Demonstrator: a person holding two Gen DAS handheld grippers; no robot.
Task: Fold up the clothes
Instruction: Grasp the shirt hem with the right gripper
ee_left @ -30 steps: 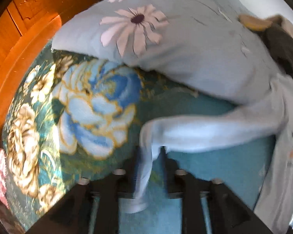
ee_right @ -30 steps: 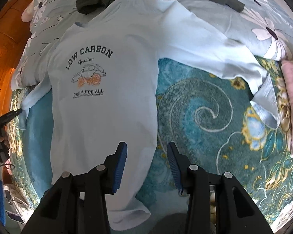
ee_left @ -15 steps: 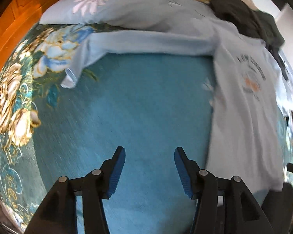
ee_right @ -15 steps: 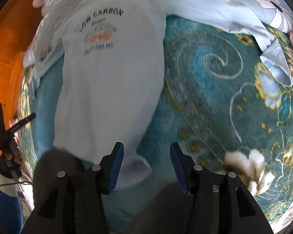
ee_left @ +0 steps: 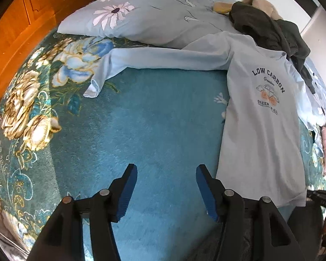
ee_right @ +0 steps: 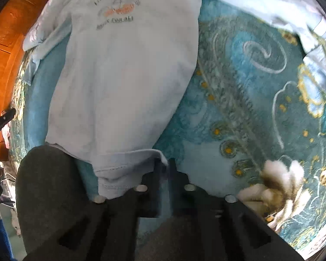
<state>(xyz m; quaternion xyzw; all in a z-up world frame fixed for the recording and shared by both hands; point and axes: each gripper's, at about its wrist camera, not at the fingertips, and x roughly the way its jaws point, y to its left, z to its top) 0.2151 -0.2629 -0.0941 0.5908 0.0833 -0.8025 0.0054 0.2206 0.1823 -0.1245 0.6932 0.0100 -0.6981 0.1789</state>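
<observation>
Teal floral blanket [ee_left: 158,117], pale blue shirt [ee_left: 258,134] spread flat on it, print side up.

From the left wrist view I read the shirt lying right of centre, one sleeve [ee_left: 154,63] stretched out left toward a pillow [ee_left: 163,19]; dark clothes [ee_left: 271,28] sit at its collar. My left gripper [ee_left: 166,174] hangs over bare blanket just beside the shirt's side edge, jaws apart and opening, nothing between them. From the right wrist view my right gripper [ee_right: 165,165] is closed on the shirt's bottom hem [ee_right: 128,165], pinching the corner nearest the camera. That view is blurred, so I cannot tell how much cloth is caught.
</observation>
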